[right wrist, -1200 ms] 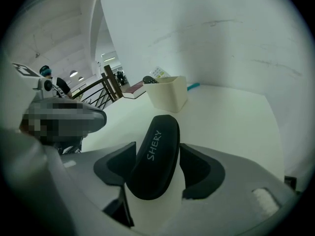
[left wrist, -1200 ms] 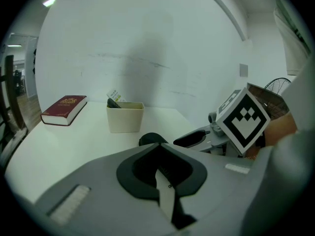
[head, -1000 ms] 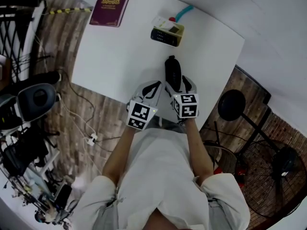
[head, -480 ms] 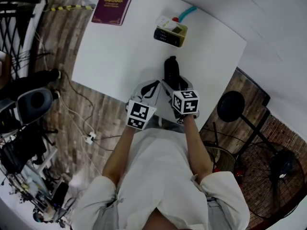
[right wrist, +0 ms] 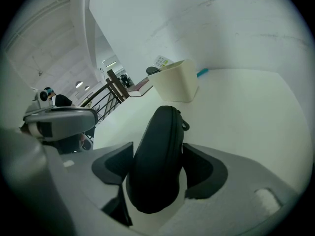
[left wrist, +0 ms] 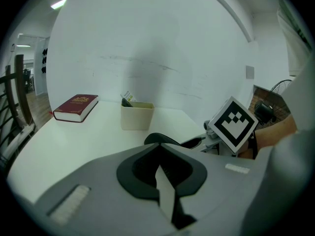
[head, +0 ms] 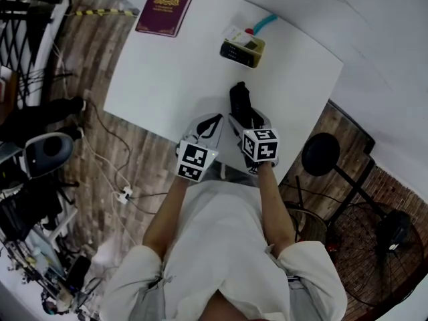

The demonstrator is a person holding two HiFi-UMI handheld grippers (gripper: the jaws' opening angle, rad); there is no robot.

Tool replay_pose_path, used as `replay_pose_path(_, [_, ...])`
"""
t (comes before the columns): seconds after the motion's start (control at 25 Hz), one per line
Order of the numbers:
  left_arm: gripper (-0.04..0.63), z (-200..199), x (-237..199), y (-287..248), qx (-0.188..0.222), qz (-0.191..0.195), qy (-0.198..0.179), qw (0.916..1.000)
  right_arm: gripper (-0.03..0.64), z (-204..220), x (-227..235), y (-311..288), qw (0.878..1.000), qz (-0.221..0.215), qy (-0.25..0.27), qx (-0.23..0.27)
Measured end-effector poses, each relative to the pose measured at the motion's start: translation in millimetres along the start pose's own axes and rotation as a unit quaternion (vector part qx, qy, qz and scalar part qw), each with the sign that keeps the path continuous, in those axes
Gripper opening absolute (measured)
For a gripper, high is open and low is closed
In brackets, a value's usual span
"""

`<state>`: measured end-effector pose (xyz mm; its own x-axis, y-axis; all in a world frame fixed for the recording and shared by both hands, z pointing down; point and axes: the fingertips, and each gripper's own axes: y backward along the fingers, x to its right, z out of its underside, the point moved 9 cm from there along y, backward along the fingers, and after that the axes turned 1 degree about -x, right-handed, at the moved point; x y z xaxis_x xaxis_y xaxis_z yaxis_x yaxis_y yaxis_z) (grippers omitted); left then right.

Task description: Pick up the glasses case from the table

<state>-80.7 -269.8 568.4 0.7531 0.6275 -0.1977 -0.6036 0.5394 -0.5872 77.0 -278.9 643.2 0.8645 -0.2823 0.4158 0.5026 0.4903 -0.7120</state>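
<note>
Nearest, the left gripper is seen closed and empty. Beside it, the wide-set jaws of the right gripper, just narrowed, are pressed against the black glasses case on the white table, near its right edge. Farther off stand a beige container and a maroon book with a gold crest. No lettering can be read.

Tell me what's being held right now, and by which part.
The right hand-held gripper has the glasses case by its near end, jaws just closing on its sides. Left hand-held gripper: shut, empty.
</note>
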Motion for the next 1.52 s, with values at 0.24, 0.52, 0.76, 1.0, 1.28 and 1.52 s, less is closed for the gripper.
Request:
replay_pose_path(0.24, [0.017, -0.8, 1.9, 7.9, 0.009, 0.000, -0.006, 0.9999, 0.310, -0.9, -7.4, 11.6, 1.000, -0.001, 0.004, 0.021])
replay_pose_path(0.52, [0.017, -2.9, 2.3, 16.7, 0.020, 0.001, -0.014, 0.9997, 0.302, -5.7, -14.3, 30.8, 0.998, -0.010, -0.007, 0.061])
replay_pose_path(0.76, [0.017, -14.5, -1.1, 29.0, 0.043, -0.003, -0.021, 0.9989, 0.299, -24.5, -27.6, 62.2, 0.993, -0.021, 0.008, 0.120])
replay_pose_path(1.0, [0.017, -35.3, -2.6, 48.5, 0.078, -0.004, -0.032, 0.9964, 0.299, -48.8, -42.8, 100.3, 0.982, -0.021, 0.030, 0.184])
replay_pose_path(1.28, [0.017, -60.0, 2.7, 73.4, 0.118, 0.003, -0.051, 0.9917, 0.299, -65.8, -62.5, 142.8, 0.968, -0.010, 0.061, 0.241])
replay_pose_path(1.52, [0.017, -82.4, 11.3, 99.6, 0.159, 0.010, -0.061, 0.9853, 0.299, -68.7, -76.0, 176.0, 0.958, -0.003, 0.081, 0.275])
